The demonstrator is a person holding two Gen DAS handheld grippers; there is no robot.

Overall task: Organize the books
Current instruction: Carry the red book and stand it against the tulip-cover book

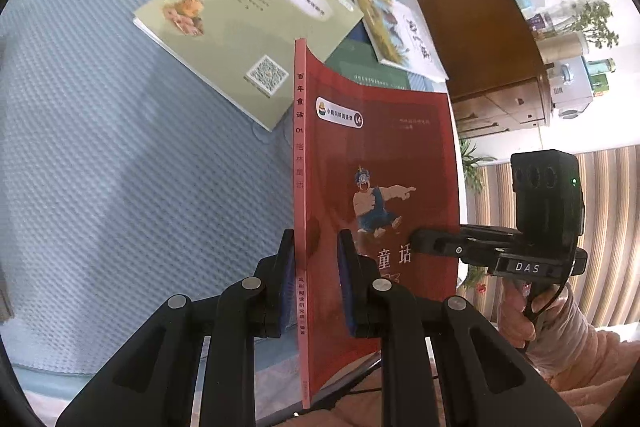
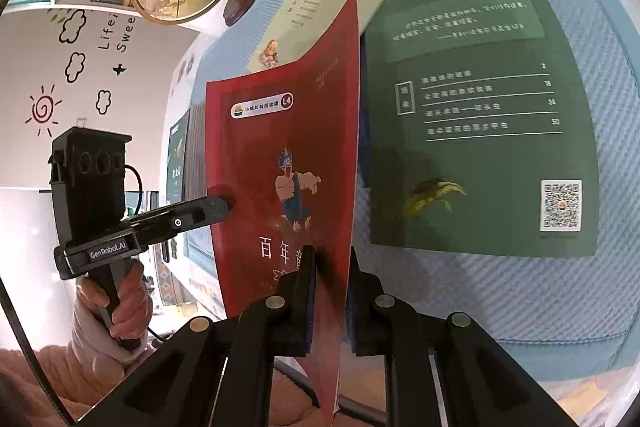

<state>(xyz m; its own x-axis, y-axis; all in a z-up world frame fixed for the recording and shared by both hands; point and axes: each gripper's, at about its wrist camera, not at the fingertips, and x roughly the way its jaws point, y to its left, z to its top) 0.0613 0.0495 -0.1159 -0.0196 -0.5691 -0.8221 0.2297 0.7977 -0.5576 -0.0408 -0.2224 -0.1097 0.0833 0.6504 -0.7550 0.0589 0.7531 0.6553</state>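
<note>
One red book (image 1: 384, 163) is clamped by both the left tool (image 1: 312, 283) and right tool (image 2: 330, 291); three books (image 2: 480, 115) lie flat at 12 o'clock.

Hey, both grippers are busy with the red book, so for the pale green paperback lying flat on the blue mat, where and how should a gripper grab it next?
Probably its near corner beside the QR code, approached low from the open mat side. The pale green paperback lies flat on the blue textured mat, so only an edge gives the jaws purchase, and its far right corner overlaps the dark green book.
</note>
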